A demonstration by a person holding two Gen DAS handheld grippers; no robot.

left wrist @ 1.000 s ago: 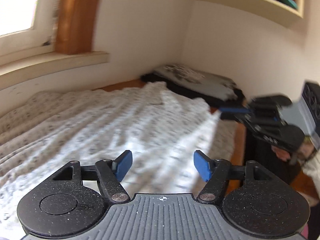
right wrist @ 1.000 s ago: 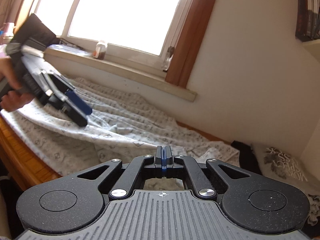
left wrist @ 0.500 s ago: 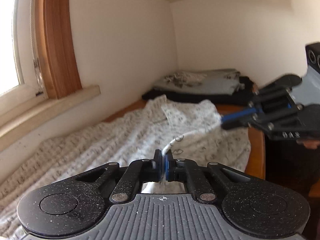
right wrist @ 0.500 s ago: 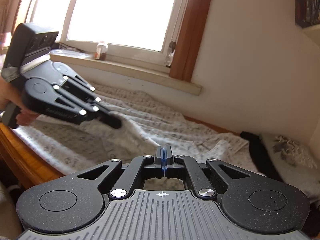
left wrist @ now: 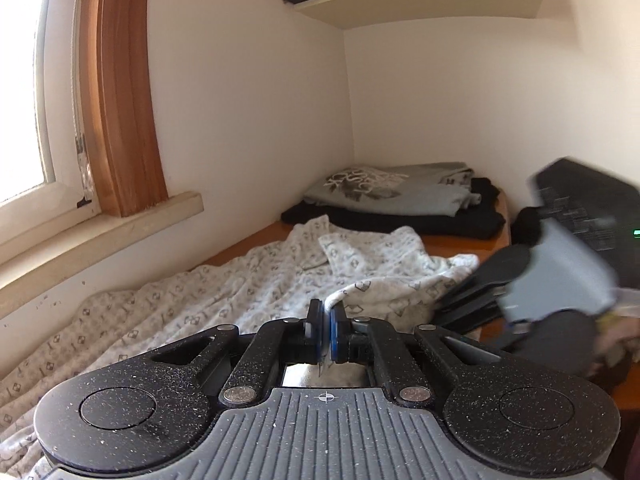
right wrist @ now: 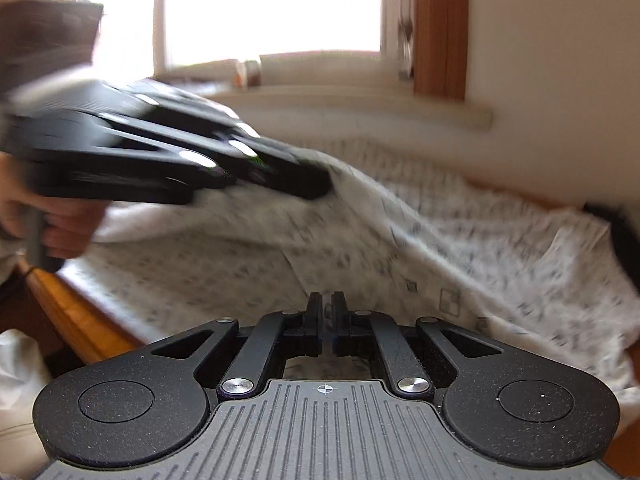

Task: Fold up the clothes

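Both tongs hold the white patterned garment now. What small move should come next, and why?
Probably carry the held edge across toward the window side. The left tongs and the right tongs are each shut on the white patterned garment, whose near edge is lifted off the wooden table while the rest lies spread out flat.
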